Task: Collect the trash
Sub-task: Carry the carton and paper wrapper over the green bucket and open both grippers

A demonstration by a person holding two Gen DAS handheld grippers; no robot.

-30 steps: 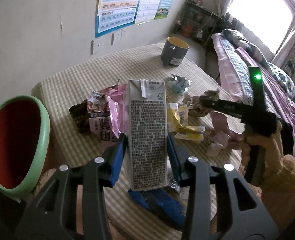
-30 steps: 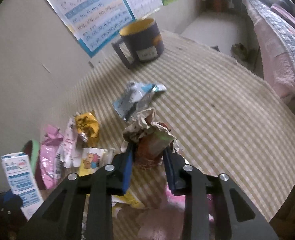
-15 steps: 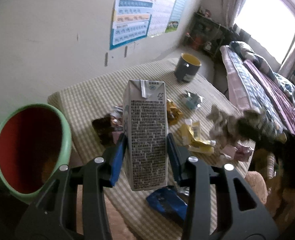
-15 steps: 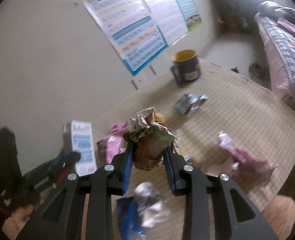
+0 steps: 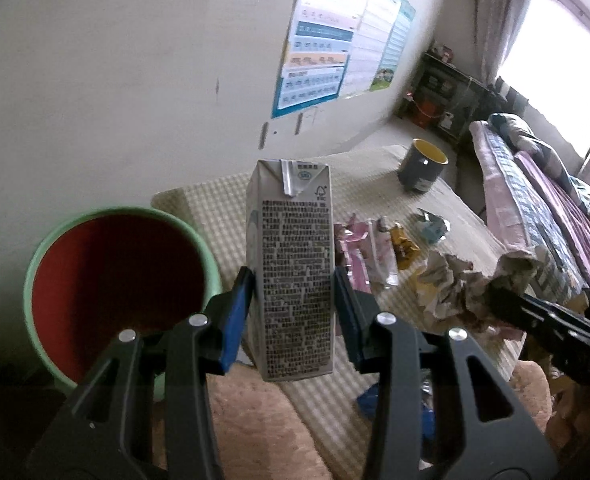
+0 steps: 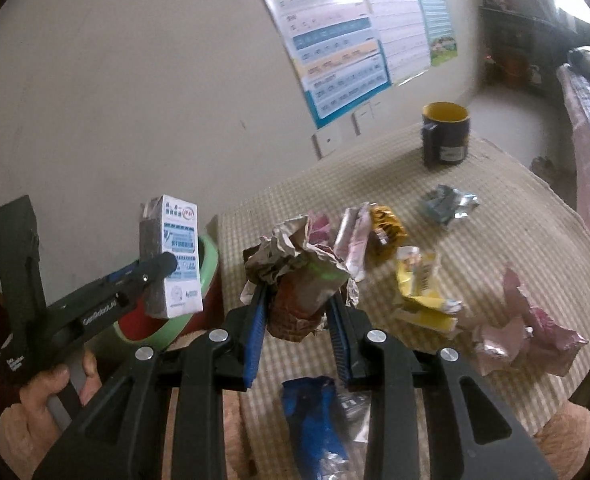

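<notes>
- An upright milk carton (image 5: 291,272) is pinched by the left hand-held gripper (image 5: 295,312), above the worktop (image 5: 375,168) edge, beside the green bin (image 5: 35,280).
- A crumpled paper wad (image 6: 299,276) is clamped in the right hand-held gripper (image 6: 299,320), above the wrappers (image 6: 423,292).

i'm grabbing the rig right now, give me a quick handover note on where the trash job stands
Left claw: shut on the milk carton, held upright in the air beside the green bin.
Right claw: shut on a crumpled paper wad, lifted above the table.
Done: both pieces picked up; neither is in the bin yet.
Left: drop both in, then collect the pink wrapper, yellow wrapper, blue packet, silver wrapper. The mug is probably not trash.
</notes>
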